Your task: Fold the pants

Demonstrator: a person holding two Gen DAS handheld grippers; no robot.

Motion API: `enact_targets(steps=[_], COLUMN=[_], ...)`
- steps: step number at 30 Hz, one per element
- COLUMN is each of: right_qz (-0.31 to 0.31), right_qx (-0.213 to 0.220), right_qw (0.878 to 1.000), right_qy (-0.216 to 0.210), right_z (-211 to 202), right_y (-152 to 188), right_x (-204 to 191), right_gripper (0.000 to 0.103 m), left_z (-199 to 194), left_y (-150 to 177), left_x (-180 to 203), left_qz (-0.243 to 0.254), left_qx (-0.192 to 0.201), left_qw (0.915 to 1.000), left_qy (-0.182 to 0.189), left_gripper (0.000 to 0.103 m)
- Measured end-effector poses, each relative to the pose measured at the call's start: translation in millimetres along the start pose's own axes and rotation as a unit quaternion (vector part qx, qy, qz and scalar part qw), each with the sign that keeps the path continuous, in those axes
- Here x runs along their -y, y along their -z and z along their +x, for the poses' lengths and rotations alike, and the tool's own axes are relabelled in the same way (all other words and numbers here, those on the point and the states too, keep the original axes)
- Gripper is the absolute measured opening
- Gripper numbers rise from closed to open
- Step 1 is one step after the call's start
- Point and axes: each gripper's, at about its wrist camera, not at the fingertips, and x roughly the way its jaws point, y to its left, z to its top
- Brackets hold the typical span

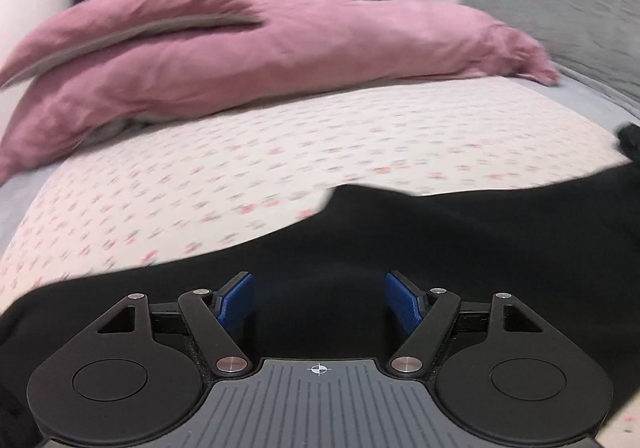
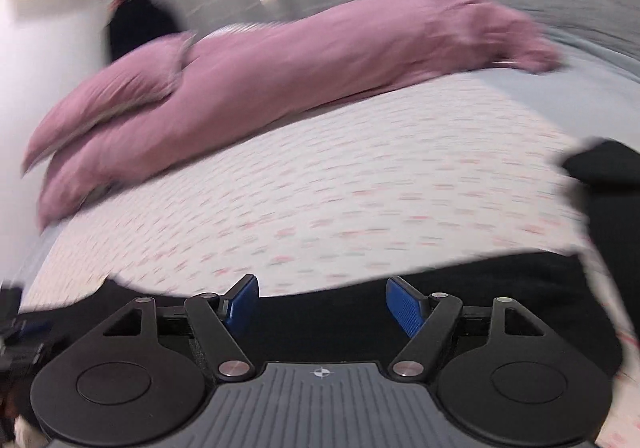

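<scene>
**Pants lying flat, both grippers standing open above them**

The black pants point(image 1: 440, 248) are being seen spread on the patterned bedsheet point(image 1: 280, 152), at the near edge of the bed, with a pink duvet point(image 1: 260, 48) bunched well behind them. The left gripper point(image 1: 319, 300) is being held over the dark cloth with its blue pads point(image 1: 236, 298) wide apart and nothing between them. The right gripper point(image 2: 322, 302) is likewise being held open and empty above the pants' far edge. A step between folds is judged to be in hand. For the next move, a fresh edge of the cloth is likely to be needed in each gripper, so both must be lowered onto the fabric and closed.
</scene>
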Motion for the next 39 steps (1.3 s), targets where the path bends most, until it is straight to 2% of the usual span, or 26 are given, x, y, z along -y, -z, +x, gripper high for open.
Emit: enact_targets(steps=[3,5,9,11,13,18,20,22,25,29,31,34,36,39], right_qz=[-0.051,-0.071,-0.084,-0.081,-0.078,-0.086,-0.079,-0.065,-0.066,-0.093,-0.092,-0.101,-0.129,-0.171], right_qx=[-0.029,-0.048,-0.097,-0.118,-0.134,-0.167,-0.182,-0.189,-0.179,-0.183,-0.193,-0.200,-0.196,-0.196], right_qw=[0.997,0.992,0.974,0.967,0.961,0.947,0.941,0.932,0.923,0.936,0.934,0.921,0.907,0.899], right_qy=[-0.053,-0.092,-0.187,-0.213,-0.228,-0.259,-0.274,-0.301,-0.334,-0.286,-0.286,-0.318,-0.349,-0.352], right_z=[38,62,112,137,160,195,203,205,196,195,198,188,173,160], right_y=[-10,-16,-23,-25,-28,-27,-27,-30,-33,-29,-26,-18,-10,4], right_x=[-41,-68,-122,-146,-166,-193,-200,-205,-209,-212,-212,-216,-222,-227], right_gripper=[0.073,0.073,0.071,0.070,0.069,0.066,0.058,0.046,0.046,0.046,0.046,0.044,0.044,0.045], left_z=[7,7,-1,-2,-6,-8,-8,-8,-8,-8,-8,-8,-8,-7], left_y=[18,29,41,49,56,61,61,62,62,61,62,62,62,62], left_x=[-30,-42,-62,-71,-76,-79,-79,-78,-78,-78,-77,-77,-76,-75], left_qz=[-0.035,-0.026,-0.014,-0.026,-0.017,-0.013,-0.013,-0.014,-0.013,-0.013,-0.012,-0.012,-0.012,-0.009], left_qx=[-0.012,-0.019,-0.016,-0.016,-0.008,0.004,0.004,0.004,0.005,0.005,0.005,0.005,0.005,0.005], left_qw=[0.9993,0.9994,0.9997,0.9994,0.9998,0.9999,0.9999,0.9999,0.9999,0.9999,0.9998,0.9998,0.9998,0.9998], left_qy=[-0.005,-0.013,-0.015,-0.012,-0.010,-0.009,-0.009,-0.009,-0.010,-0.011,-0.011,-0.012,-0.012,-0.015], left_gripper=[0.074,0.076,0.078,0.078,0.078,0.078,0.078,0.078,0.078,0.078,0.078,0.078,0.078,0.078])
